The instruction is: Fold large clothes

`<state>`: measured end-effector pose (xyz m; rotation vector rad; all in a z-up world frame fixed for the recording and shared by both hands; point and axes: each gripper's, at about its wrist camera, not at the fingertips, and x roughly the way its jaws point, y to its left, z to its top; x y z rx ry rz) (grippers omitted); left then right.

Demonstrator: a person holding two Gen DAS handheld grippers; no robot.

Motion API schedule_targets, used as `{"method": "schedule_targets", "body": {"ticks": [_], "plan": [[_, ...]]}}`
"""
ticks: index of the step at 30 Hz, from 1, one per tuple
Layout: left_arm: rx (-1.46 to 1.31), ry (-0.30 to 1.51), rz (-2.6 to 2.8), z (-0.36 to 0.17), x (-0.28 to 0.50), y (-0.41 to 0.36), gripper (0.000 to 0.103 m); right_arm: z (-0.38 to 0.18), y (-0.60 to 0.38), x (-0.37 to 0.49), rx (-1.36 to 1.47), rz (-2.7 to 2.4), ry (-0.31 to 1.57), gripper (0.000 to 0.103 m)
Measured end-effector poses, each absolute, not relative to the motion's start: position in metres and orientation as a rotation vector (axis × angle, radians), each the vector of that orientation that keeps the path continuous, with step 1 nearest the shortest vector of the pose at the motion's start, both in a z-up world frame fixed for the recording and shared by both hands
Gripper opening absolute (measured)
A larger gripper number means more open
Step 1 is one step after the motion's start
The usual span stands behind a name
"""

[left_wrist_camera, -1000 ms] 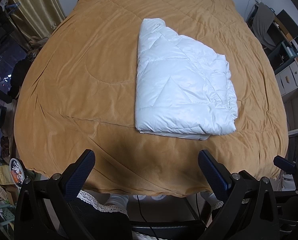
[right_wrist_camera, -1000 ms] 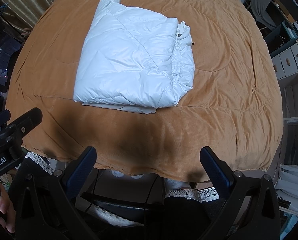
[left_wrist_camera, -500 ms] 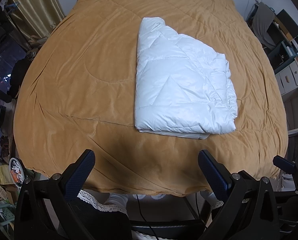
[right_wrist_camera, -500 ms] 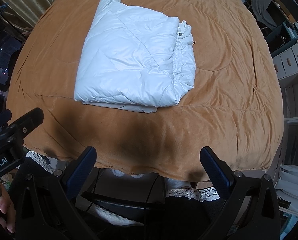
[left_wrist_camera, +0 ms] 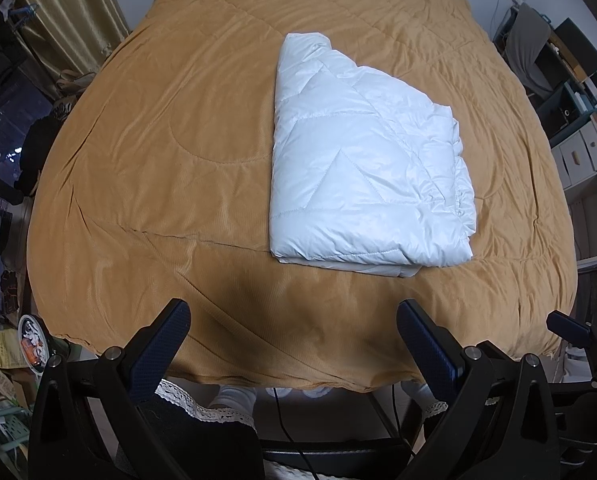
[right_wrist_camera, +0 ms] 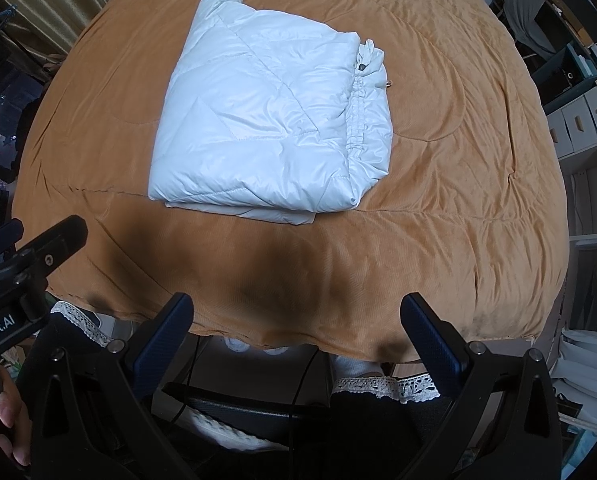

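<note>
Two grippers: both held back at the near edge of the bed, well apart from the garment.
Left gripper (left_wrist_camera: pixel 289 334): jaws spread wide, nothing between them.
Right gripper (right_wrist_camera: pixel 296 328): jaws spread wide, nothing between them.
White padded jacket (left_wrist_camera: pixel 364 168): folded into a compact, layered rectangle, lying flat on the bed, its gathered hem on the right side.
Bed cover (right_wrist_camera: pixel 458 140): ochre quilted fabric, creased.
Shelving (left_wrist_camera: pixel 578 112): at right of the bed, holding boxes.
</note>
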<state>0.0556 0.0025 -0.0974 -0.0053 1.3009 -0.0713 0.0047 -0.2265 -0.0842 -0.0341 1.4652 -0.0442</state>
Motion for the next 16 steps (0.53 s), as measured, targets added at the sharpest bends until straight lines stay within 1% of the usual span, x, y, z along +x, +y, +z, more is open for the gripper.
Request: {"method": "schedule_targets", "body": {"ticks": [16], "plan": [[-0.002, 1.306, -0.076, -0.0993, 0.0549, 0.0020, 0.103, -0.0855, -0.2249, 0.0048, -0.036, -0.039, 1.474, 0.103]]}}
